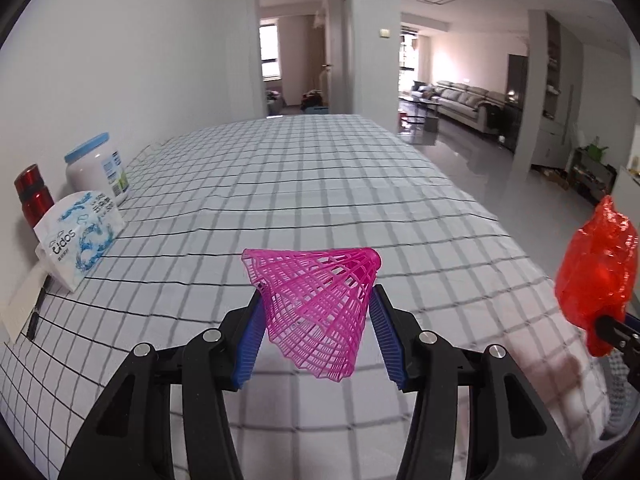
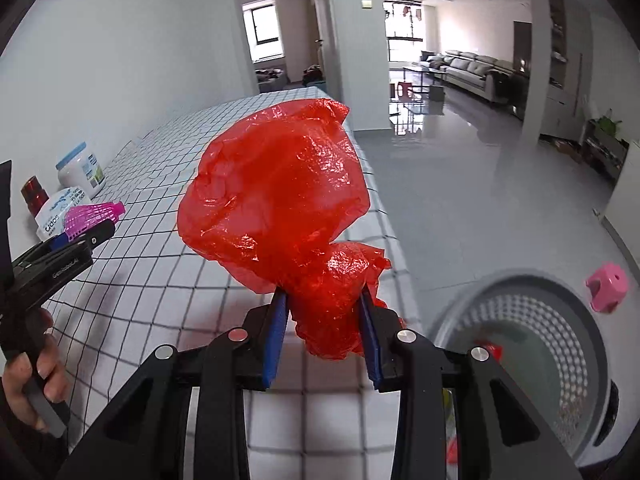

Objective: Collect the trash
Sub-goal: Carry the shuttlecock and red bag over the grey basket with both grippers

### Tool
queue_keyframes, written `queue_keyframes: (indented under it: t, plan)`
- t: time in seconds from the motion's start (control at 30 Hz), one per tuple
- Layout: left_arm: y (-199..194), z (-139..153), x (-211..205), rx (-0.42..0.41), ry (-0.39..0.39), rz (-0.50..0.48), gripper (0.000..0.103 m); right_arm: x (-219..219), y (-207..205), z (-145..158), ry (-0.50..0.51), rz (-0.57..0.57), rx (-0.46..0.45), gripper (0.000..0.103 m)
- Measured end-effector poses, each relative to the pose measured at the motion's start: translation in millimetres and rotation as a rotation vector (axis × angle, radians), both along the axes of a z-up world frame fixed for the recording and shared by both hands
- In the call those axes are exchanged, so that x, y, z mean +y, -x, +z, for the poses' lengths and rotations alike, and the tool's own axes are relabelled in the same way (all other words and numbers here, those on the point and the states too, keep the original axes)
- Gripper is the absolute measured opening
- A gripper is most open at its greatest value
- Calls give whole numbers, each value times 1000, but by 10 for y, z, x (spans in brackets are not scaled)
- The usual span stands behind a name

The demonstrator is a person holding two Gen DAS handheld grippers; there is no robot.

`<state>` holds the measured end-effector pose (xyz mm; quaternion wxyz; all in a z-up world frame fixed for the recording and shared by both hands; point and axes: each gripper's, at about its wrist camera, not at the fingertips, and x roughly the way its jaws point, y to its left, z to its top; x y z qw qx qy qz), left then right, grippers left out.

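While the left gripper (image 1: 318,312) clamps a pink shuttlecock (image 1: 316,308) between its blue fingers (image 1: 250,344), the right gripper (image 2: 323,316) pinches the neck of a crumpled red bag (image 2: 276,196). Both loads hang above the checked surface (image 1: 280,184). Grey perforated bin (image 2: 532,344) on floor, lower right of right view, beside a pink block (image 2: 607,287). Jar (image 1: 98,168), red bottle (image 1: 34,196), tissue pack (image 1: 78,236) by the wall.

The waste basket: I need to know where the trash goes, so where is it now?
In the right wrist view, the waste basket stands on the floor at lower right, beside the table, near a pink block.
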<state>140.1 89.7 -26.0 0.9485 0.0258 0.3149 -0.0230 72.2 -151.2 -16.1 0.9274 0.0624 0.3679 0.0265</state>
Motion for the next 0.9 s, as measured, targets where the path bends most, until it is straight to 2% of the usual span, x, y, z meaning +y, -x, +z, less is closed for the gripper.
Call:
queue_keyframes:
  t: [0.27, 0.5, 0.73, 0.9]
  plan:
    - [449, 63, -662, 20, 9, -137, 50, -491, 469, 41, -31, -76, -29, 33]
    - [759, 121, -1348, 36, 35, -264, 50, -1146, 959, -46, -47, -179, -19, 33]
    - [917, -23, -2002, 91, 54, -357, 50, -1626, 1266, -229, -63, -237, 21, 33]
    - [986, -200, -2427, 140, 28, -407, 51, -1873, 1391, -346, -90, -257, 43, 33]
